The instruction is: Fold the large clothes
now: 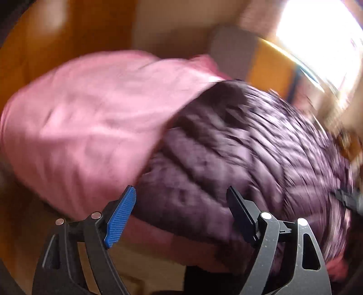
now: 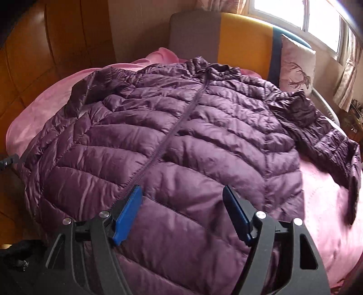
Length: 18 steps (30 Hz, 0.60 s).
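Note:
A purple quilted puffer jacket (image 2: 181, 136) lies spread front-up on a pink blanket (image 2: 329, 204), zipper closed down its middle, collar at the far end, one sleeve stretched out to the right (image 2: 329, 140). My right gripper (image 2: 182, 197) hovers open above the jacket's hem, nothing between its blue pads. In the blurred left wrist view the same jacket (image 1: 238, 147) fills the right half and the pink blanket (image 1: 79, 118) the left. My left gripper (image 1: 181, 197) is open over the jacket's edge, jaws wide apart and empty.
A grey and yellow headboard (image 2: 238, 38) stands behind the bed, with a printed pillow (image 2: 297, 65) leaning against it at the right. A bright window (image 2: 306, 15) is at the top right. Brown wooden flooring (image 2: 34, 56) lies to the left.

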Each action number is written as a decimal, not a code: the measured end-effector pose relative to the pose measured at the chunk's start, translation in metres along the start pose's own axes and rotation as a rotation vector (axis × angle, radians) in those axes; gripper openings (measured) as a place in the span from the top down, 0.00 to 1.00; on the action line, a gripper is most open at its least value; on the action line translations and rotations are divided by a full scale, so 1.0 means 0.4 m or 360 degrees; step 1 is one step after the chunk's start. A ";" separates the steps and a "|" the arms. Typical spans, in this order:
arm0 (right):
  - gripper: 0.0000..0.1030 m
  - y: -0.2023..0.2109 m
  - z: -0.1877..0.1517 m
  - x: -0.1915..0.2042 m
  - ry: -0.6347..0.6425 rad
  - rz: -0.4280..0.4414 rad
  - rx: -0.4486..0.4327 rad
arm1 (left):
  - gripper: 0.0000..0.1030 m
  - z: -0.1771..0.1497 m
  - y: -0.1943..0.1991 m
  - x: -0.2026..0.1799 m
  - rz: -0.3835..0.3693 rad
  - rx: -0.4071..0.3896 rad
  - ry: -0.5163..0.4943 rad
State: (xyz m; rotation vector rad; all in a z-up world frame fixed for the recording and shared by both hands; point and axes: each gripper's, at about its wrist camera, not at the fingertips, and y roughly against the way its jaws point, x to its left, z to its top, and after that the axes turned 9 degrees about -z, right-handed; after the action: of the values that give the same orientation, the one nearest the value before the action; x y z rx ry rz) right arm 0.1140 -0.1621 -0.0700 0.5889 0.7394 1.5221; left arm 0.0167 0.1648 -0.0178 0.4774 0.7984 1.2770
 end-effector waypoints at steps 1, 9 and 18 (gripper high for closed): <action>0.28 -0.013 0.003 0.011 -0.0008 0.0019 0.0006 | 0.22 -0.010 -0.006 -0.031 0.0022 0.0015 -0.0162; 0.24 -0.041 0.005 0.024 -0.0050 0.0025 0.0029 | 0.87 -0.010 -0.109 -0.030 -0.0042 0.0245 -0.0365; 0.22 -0.053 -0.002 0.020 -0.0082 0.0002 0.0063 | 0.90 0.290 0.072 0.291 -0.0412 -0.0315 0.0465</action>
State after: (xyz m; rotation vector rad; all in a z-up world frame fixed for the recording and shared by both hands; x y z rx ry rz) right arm 0.1268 -0.1540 -0.0870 0.6563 0.7311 1.4907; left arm 0.0948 0.2969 0.0482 0.0248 0.9328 1.1814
